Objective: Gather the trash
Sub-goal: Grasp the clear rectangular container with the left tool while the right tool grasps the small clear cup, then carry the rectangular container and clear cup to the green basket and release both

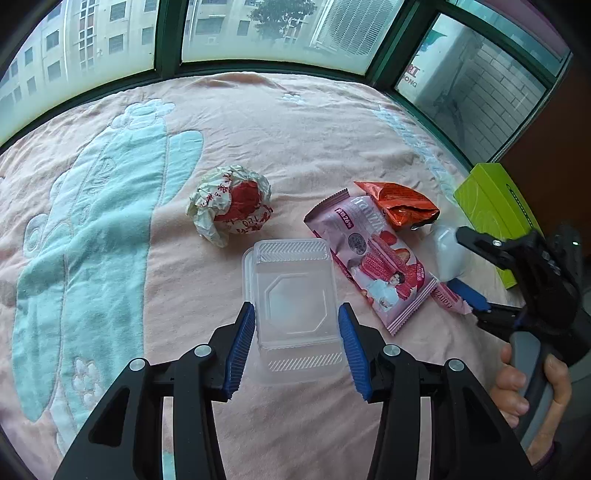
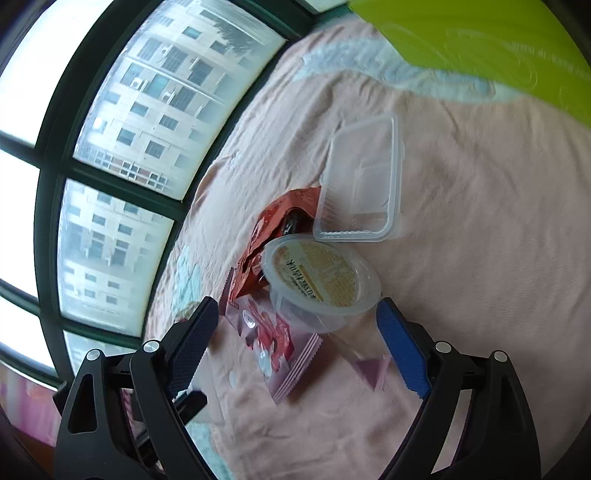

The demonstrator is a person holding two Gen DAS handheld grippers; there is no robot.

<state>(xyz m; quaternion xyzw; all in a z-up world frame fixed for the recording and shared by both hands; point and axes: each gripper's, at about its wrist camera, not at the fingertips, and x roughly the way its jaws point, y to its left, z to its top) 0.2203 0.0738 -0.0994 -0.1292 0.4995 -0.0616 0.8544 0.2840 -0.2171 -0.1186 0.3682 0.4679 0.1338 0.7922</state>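
Note:
A clear plastic tray [image 1: 293, 295] lies on the pink blanket [image 1: 258, 122], between the fingers of my left gripper [image 1: 297, 343], which is open around it. A crumpled red-and-white paper wrapper [image 1: 231, 205] lies to its left. A pink snack packet [image 1: 373, 258] and an orange packet [image 1: 400, 205] lie to its right. My right gripper [image 2: 295, 343] is open around a clear cup with a yellow lid [image 2: 321, 280]; it also shows in the left wrist view [image 1: 448, 258]. The right wrist view shows the tray [image 2: 360, 181], pink packet [image 2: 273, 339] and orange packet [image 2: 273, 236].
A lime green box [image 1: 491, 206] stands at the blanket's right edge; it also shows in the right wrist view [image 2: 480, 40]. Dark-framed windows [image 1: 258, 33] run along the far side. A hand [image 1: 532, 387] holds the right gripper's handle.

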